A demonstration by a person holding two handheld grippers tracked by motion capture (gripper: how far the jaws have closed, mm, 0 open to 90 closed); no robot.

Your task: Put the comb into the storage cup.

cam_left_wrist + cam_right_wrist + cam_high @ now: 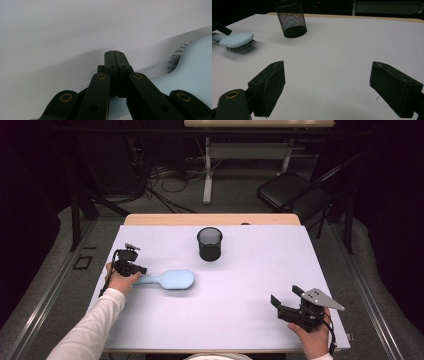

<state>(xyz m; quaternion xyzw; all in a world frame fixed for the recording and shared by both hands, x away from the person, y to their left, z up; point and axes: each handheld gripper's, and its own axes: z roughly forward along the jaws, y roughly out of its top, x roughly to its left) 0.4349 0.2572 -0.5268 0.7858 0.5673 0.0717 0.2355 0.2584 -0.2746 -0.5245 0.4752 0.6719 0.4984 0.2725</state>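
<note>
Your left gripper [134, 268] sits at the handle end of the pale blue hairbrush [170, 279], its jaws pressed together with nothing seen between them; the hairbrush lies bristles-down on the table [250, 285], near the black mesh cup [209, 244]; your right gripper [285, 300] hovers well apart, jaws spread, empty.

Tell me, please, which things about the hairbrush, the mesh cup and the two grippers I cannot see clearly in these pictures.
- Hairbrush handle end: high view, covered by the left hand; whether the shut left gripper pinches it is unclear.
- Hairbrush: left gripper view, cut by the right edge; the jaws cover part.
- Mesh cup inside: too dark in the high view; rim cut off in the right gripper view.
- Right gripper: open, nothing between the jaws.
</note>
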